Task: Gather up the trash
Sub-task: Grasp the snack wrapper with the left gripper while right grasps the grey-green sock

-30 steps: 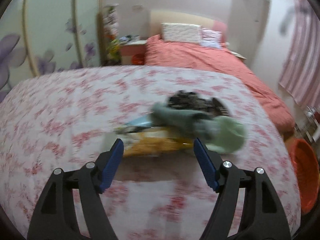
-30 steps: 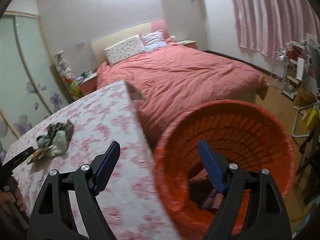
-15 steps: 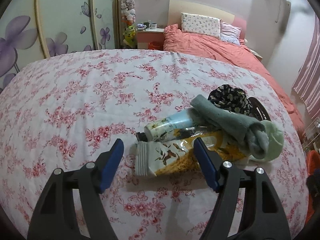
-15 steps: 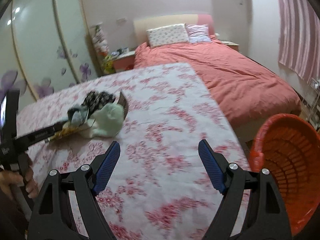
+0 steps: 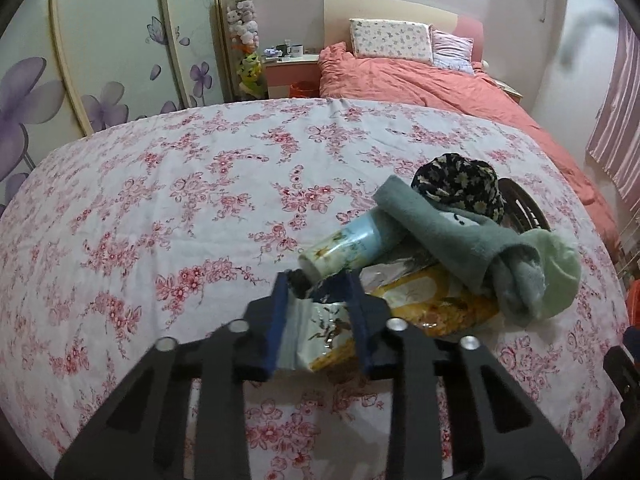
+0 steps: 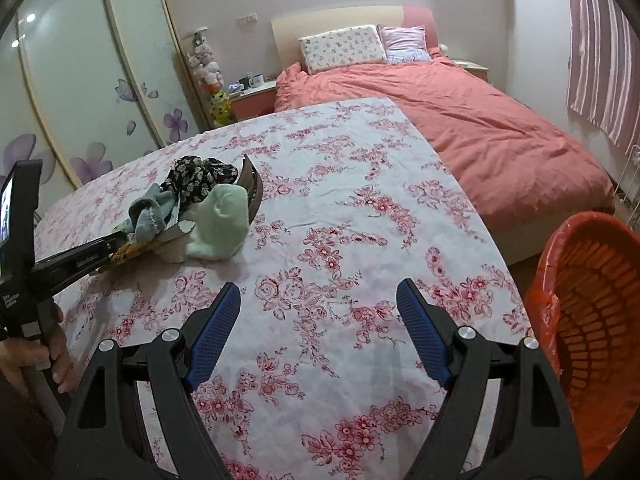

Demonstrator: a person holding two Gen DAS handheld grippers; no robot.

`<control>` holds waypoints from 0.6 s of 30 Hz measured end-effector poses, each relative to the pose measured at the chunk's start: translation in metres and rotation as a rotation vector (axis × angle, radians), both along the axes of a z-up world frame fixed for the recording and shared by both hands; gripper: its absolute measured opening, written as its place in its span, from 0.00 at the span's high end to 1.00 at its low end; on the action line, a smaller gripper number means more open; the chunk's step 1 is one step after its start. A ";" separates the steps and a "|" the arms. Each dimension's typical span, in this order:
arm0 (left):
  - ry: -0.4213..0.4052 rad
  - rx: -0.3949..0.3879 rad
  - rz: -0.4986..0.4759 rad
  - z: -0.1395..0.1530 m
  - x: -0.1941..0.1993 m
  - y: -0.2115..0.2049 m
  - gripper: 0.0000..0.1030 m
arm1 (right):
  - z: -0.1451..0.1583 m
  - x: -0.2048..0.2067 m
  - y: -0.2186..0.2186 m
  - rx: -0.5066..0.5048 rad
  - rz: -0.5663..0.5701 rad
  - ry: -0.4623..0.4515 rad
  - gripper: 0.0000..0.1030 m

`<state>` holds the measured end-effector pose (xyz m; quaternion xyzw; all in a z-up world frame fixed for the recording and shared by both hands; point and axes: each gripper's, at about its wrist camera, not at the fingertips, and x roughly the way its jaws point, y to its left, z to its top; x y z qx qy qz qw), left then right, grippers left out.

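Floral table (image 6: 360,216), pile near left edge; left gripper (image 5: 320,312) clamps wrapper (image 5: 320,336); right gripper (image 6: 318,336) spread, nothing between.

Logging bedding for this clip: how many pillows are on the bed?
2: a floral pillow against the headboard, and a pink pillow right beside it toward the curtain side. More may be hidden.

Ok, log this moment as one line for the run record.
left gripper: shut on yellow snack wrapper | right gripper: open, empty, above floral table | orange basket: beside table
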<state>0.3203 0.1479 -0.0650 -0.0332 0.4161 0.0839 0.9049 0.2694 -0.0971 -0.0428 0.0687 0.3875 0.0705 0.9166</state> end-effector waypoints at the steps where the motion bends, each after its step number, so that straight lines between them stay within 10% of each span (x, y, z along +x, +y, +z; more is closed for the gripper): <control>1: -0.002 -0.006 -0.003 0.000 -0.001 0.001 0.79 | 0.000 0.000 0.001 -0.005 -0.003 0.000 0.22; 12: -0.020 -0.118 -0.113 0.002 -0.043 -0.004 0.87 | 0.006 -0.007 0.023 -0.080 0.009 -0.015 0.22; 16: -0.049 -0.112 -0.144 0.010 -0.061 -0.008 0.42 | 0.009 -0.009 0.033 -0.101 0.029 -0.023 0.22; 18: -0.068 -0.091 -0.148 0.014 -0.063 -0.009 0.40 | 0.010 -0.008 0.036 -0.106 0.034 -0.025 0.22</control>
